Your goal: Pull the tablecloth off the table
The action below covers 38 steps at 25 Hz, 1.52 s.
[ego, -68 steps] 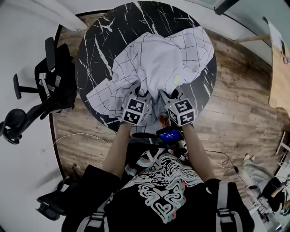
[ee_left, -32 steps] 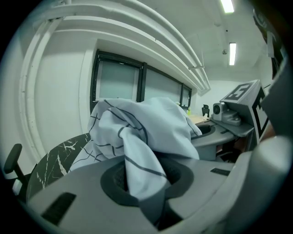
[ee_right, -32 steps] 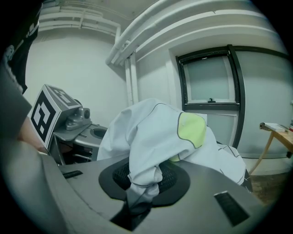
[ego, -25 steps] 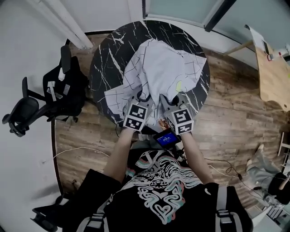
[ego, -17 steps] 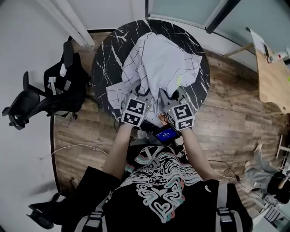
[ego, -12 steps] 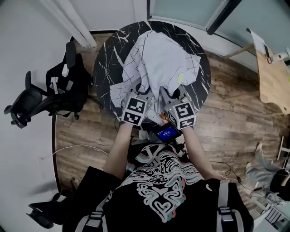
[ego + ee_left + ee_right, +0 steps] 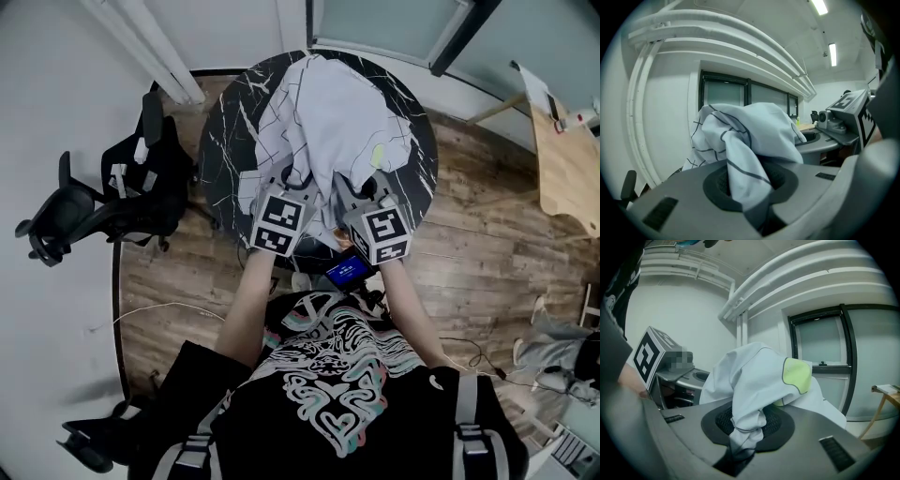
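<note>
A white tablecloth (image 7: 323,122) with thin dark grid lines and a yellow-green patch lies bunched up on the round black marble table (image 7: 225,122). Its near edge is gathered toward me. My left gripper (image 7: 292,184) is shut on a fold of the tablecloth (image 7: 740,159) at the table's near edge. Beside it on the right, my right gripper (image 7: 357,187) is shut on another fold of the tablecloth (image 7: 750,399), close to the yellow-green patch (image 7: 797,375). Both jaws pinch cloth between their dark pads.
Black office chairs (image 7: 103,197) stand to the left of the table on the wooden floor (image 7: 469,225). A small lit screen (image 7: 347,271) hangs at my chest. A light wooden table (image 7: 567,150) is at the right edge. Cables lie on the floor.
The cloth has bunched further and slid toward me, baring more black marble on the left and far side. Both grippers stay shut on the cloth.
</note>
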Each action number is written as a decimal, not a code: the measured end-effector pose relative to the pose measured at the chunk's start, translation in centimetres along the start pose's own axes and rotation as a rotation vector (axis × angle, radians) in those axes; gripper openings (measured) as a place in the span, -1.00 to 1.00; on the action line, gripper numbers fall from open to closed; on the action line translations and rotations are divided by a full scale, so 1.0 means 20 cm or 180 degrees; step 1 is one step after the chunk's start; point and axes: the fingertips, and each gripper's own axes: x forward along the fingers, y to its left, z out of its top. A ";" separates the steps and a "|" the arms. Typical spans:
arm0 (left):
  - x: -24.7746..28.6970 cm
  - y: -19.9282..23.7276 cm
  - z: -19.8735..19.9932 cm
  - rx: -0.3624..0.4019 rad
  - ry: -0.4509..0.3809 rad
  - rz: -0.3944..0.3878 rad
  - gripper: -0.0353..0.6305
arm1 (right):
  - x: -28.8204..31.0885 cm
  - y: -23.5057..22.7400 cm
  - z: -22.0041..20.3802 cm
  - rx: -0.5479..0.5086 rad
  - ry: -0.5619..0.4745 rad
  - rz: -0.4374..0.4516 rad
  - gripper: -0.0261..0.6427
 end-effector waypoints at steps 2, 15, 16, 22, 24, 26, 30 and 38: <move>0.00 0.01 0.02 0.0015 -0.0014 0.0009 -0.69 | 0.01 0.00 0.02 -0.0007 -0.0025 -0.0002 -0.70; -0.02 0.09 0.13 0.0138 -0.0046 0.0102 -0.69 | 0.06 0.00 0.13 -0.0050 -0.0167 0.0066 -0.70; -0.03 0.09 0.12 0.0127 -0.0049 0.0105 -0.69 | 0.07 0.00 0.12 -0.0058 -0.0165 0.0070 -0.70; -0.02 0.09 0.12 0.0097 -0.0078 0.0129 -0.69 | 0.08 0.00 0.12 0.0000 -0.0171 0.0107 -0.71; -0.03 0.10 0.10 0.0078 -0.0075 0.0133 -0.69 | 0.08 0.01 0.11 0.0007 -0.0148 0.0112 -0.71; -0.03 0.10 0.09 0.0058 -0.0055 0.0138 -0.69 | 0.09 0.02 0.10 0.0012 -0.0121 0.0118 -0.71; -0.02 0.10 0.09 0.0061 -0.0050 0.0141 -0.69 | 0.09 0.01 0.10 0.0025 -0.0129 0.0130 -0.71; -0.02 0.11 0.07 0.0034 -0.0031 0.0155 -0.69 | 0.10 0.01 0.08 0.0040 -0.0119 0.0152 -0.71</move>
